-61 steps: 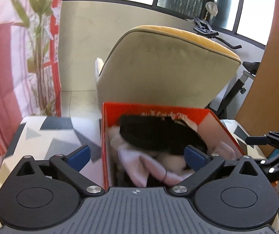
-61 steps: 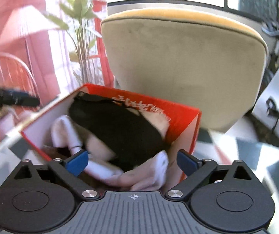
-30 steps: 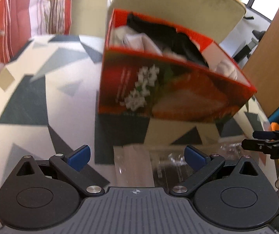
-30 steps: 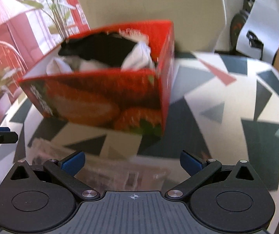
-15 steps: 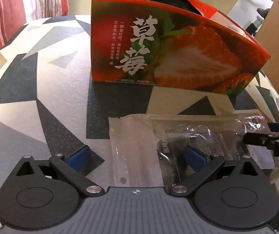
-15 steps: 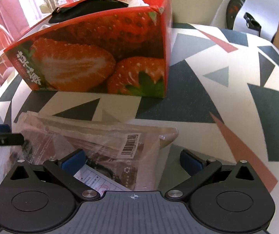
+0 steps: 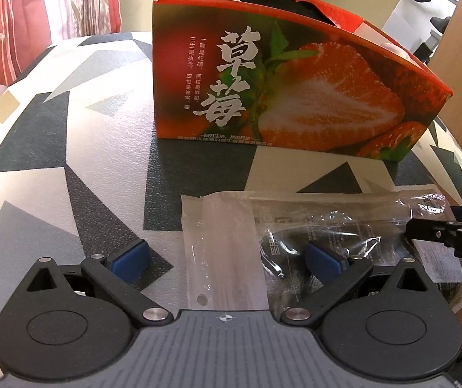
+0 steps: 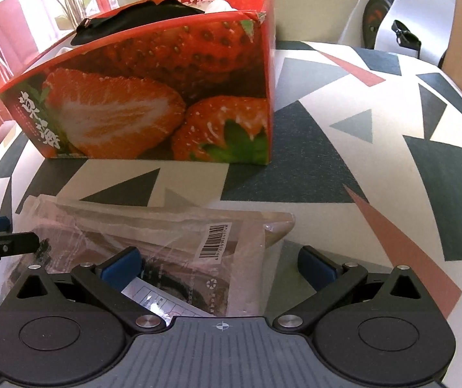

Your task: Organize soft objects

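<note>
Both claws were spread wide, gripping nothing. My left claw sat low over the left end of the clear plastic packet, one pad on the film, the other over bare table. My right claw straddled the packet's right end by the barcode label. Packet lay flat on the table, just in front of the strawberry box, not touching it.

Step, as I judged it: lining up a two-ended pick on the packet. Next move needed both claws lower, pinching thin slippery film.

Box contents mostly hidden: only a black fabric piece and white bits showed above the rim. Packet contents dark, glare-obscured, unidentifiable.
</note>
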Demonstrator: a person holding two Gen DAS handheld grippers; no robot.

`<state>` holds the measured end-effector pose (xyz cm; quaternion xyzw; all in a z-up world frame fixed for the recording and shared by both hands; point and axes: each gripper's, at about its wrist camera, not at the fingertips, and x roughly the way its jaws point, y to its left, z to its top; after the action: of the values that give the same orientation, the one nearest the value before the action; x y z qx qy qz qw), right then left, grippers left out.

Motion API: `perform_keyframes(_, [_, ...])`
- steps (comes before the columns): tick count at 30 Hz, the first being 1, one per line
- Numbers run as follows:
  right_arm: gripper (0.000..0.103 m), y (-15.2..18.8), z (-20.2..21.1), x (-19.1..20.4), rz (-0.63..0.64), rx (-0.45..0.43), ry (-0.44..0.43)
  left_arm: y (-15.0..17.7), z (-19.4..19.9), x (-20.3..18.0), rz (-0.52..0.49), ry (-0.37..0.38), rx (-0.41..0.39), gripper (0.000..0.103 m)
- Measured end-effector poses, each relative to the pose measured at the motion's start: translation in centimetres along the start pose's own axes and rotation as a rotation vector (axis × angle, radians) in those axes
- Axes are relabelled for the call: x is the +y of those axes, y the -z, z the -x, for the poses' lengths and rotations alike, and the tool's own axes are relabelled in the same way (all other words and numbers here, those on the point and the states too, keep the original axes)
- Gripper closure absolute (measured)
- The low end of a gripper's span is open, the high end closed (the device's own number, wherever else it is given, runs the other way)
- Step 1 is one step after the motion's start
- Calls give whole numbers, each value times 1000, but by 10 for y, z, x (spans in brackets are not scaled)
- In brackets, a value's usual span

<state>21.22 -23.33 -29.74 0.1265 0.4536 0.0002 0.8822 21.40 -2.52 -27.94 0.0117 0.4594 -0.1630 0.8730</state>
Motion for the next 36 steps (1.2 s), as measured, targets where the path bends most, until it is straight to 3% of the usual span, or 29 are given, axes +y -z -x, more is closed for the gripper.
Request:
perform_keyframes(17, [0, 0, -4, 8, 34, 25, 33, -4, -1, 1, -8, 9, 37, 0])
perform_keyframes(26, [0, -9, 0, -3, 13, 126, -44, -1, 4, 5, -14, 55, 90, 0])
perform_keyframes(36, [0, -13, -1, 0, 19, 169, -129, -17, -1, 6, -34, 221, 176, 1])
